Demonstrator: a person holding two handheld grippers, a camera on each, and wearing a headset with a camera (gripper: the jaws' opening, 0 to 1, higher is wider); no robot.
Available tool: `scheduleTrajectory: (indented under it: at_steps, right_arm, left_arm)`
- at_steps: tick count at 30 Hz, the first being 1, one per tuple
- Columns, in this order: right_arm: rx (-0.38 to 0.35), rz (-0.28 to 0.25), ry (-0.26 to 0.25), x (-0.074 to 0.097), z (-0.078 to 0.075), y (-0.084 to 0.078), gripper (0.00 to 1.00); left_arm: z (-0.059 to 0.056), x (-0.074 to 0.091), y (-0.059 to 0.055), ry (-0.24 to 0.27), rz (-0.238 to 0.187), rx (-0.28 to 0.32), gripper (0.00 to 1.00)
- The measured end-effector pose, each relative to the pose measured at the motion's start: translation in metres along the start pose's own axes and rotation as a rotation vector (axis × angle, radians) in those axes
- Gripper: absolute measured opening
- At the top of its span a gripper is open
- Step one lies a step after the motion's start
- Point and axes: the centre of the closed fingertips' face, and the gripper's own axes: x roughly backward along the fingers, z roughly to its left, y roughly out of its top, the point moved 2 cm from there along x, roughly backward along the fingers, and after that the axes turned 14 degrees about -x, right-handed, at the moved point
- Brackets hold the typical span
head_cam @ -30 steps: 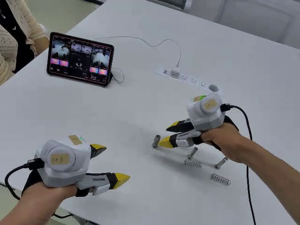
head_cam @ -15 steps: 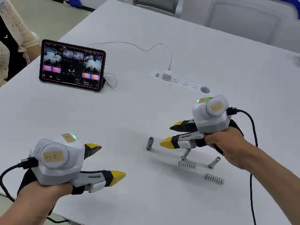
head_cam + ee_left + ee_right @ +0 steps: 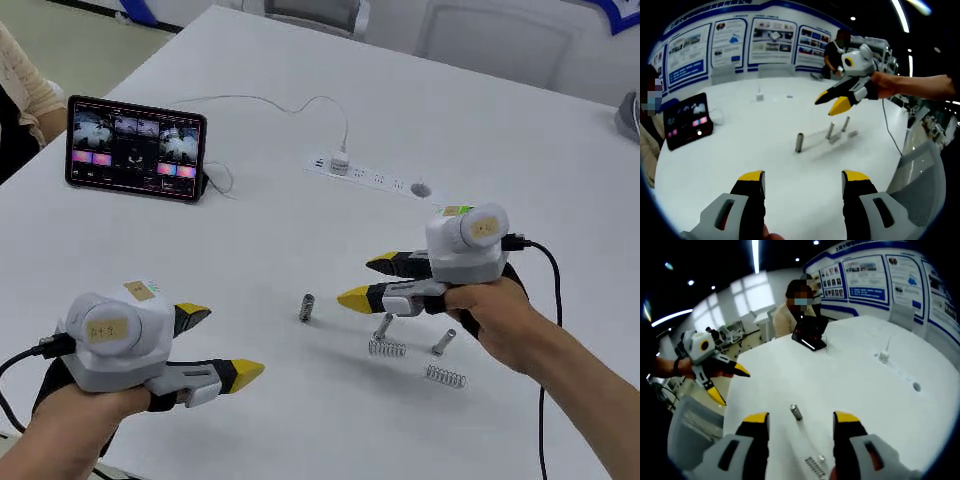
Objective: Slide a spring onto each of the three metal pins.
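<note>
A short upright metal pin [image 3: 306, 307] stands on the white table [image 3: 250, 240], also visible as the pin [image 3: 799, 142] and the pin [image 3: 796, 412]. Two more pins [image 3: 383, 326] [image 3: 443, 342] lie on the table to its right. One loose spring [image 3: 387, 348] lies beside them, and a second spring [image 3: 445, 376] lies nearer me. My right gripper [image 3: 365, 280] hovers open just above the lying pins, empty, its jaws pointing left. My left gripper [image 3: 222, 342] is open and empty at the near left, well short of the upright pin. Each gripper appears in the other's view: the right gripper [image 3: 832, 100], the left gripper [image 3: 731, 386].
A tablet [image 3: 135, 148] stands at the far left with a white cable running to a power strip [image 3: 365, 175] at the back. A person [image 3: 20, 100] sits at the left table edge. Chairs stand beyond the far edge.
My right gripper has drawn back to the right, away from the upright pin. The head camera has shifted. Pins, springs and the left gripper stay put.
</note>
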Motion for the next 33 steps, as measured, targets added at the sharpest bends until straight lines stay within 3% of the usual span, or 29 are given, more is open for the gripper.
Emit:
scheduleTrajectory:
  at_steps: [16,26,33]
  right_arm:
    - [-0.069,-0.075,-0.048,0.035,-0.009,-0.011,0.56]
    - [-0.126,-0.110,-0.087,0.054,-0.010,-0.031,0.59]
    - [-0.196,-0.172,-0.129,0.075,-0.016,-0.045,0.60]
  left_arm:
    - [0.002,-0.011,0.014,-0.020,-0.007,-0.024,0.65]
    - [0.000,-0.019,0.023,-0.044,-0.010,-0.039,0.66]
    - [-0.004,-0.023,0.028,-0.058,-0.012,-0.053,0.66]
